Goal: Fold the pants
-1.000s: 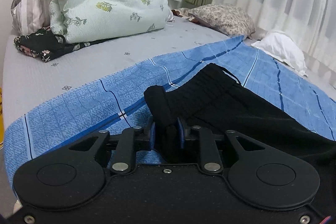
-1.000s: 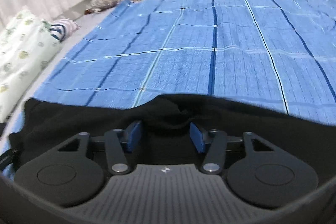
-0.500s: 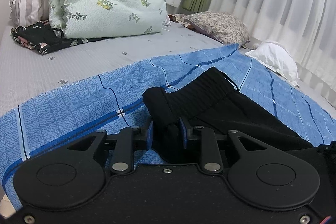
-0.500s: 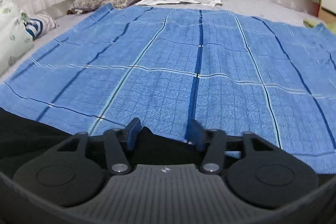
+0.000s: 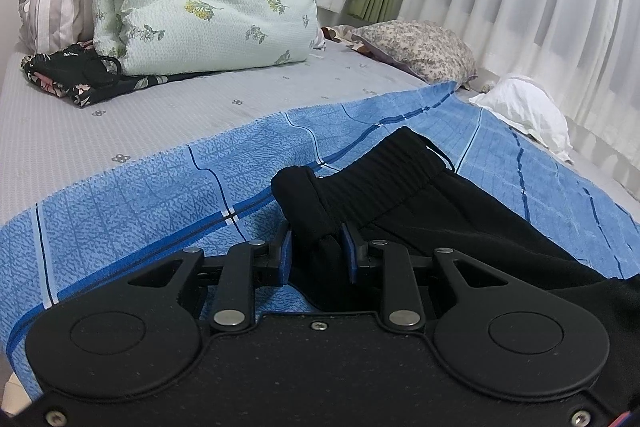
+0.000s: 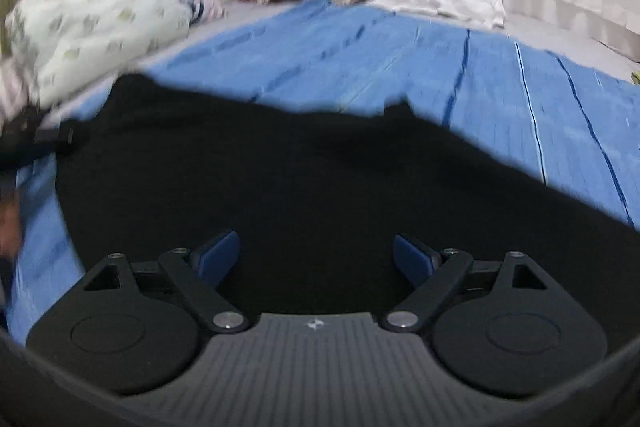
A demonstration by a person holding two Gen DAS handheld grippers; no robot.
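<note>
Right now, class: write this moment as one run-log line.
left gripper: shut on black pants | right gripper: opening, pads clear of the pants | surface: blue blanket

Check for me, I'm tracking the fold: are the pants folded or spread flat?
Partly folded: the pants lie on the blue sheet with one waistband corner bunched, pinched in the left tongs.

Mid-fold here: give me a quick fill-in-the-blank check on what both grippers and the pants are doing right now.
1. The left gripper is shut on a bunched fold of the ____ pants.
2. The right gripper has its jaws opening, with its pads ____ of the cloth.
3. The pants lie on a ____ checked blanket.

Missing words: black; clear; blue
</note>
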